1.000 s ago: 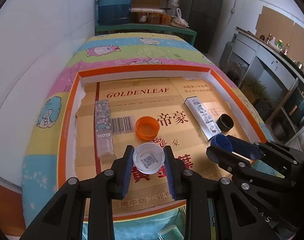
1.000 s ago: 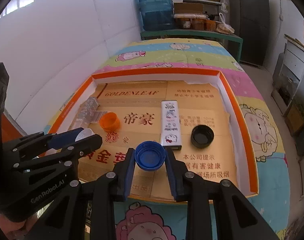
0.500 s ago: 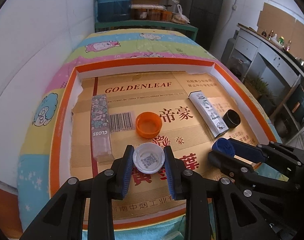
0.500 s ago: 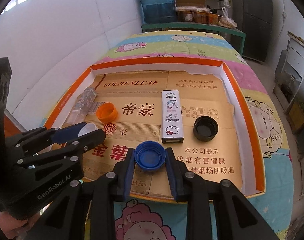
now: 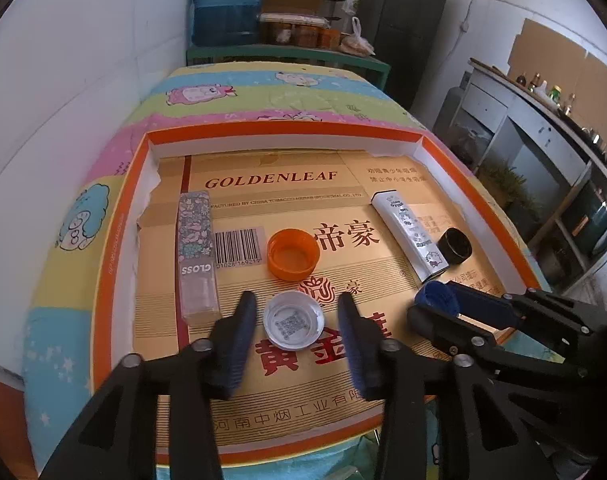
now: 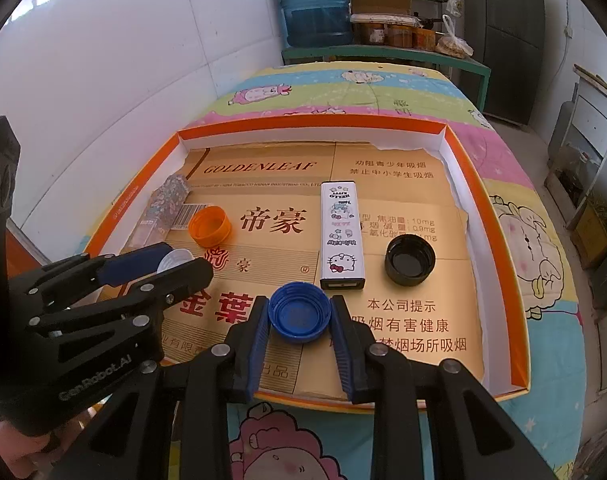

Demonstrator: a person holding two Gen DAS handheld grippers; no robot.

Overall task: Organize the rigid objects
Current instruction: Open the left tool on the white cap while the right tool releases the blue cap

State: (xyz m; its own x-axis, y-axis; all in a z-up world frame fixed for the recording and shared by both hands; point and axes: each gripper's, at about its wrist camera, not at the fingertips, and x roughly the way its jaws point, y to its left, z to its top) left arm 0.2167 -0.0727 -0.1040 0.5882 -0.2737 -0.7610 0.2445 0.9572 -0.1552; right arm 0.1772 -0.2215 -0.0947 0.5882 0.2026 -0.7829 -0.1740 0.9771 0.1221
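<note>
A white bottle cap (image 5: pixel 294 326) lies open side up on the cardboard, between the fingers of my left gripper (image 5: pixel 296 299). The jaws are opening and their blue pads stand clear of the cap on both sides. My right gripper (image 6: pixel 299 304) is shut on a blue bottle cap (image 6: pixel 299 316), held low over the cardboard near the tray's front. In the left wrist view that blue cap (image 5: pixel 433 294) shows at the right gripper's tips. An orange cap (image 5: pixel 293 254) lies just beyond the white one. A black cap (image 6: pixel 410 260) sits to the right.
Everything lies in a shallow orange-rimmed tray (image 5: pixel 115 240) lined with cardboard, on a cartoon-print cover. A white cartoon-cat tin (image 6: pixel 340 232) lies beside the black cap. A floral lip-gloss box (image 5: pixel 195 248) lies along the left side. Shelves and a water jug stand beyond.
My left gripper's jaws have spread apart and let go of the white cap, which now rests on the cardboard. The right gripper keeps its hold on the blue cap.
</note>
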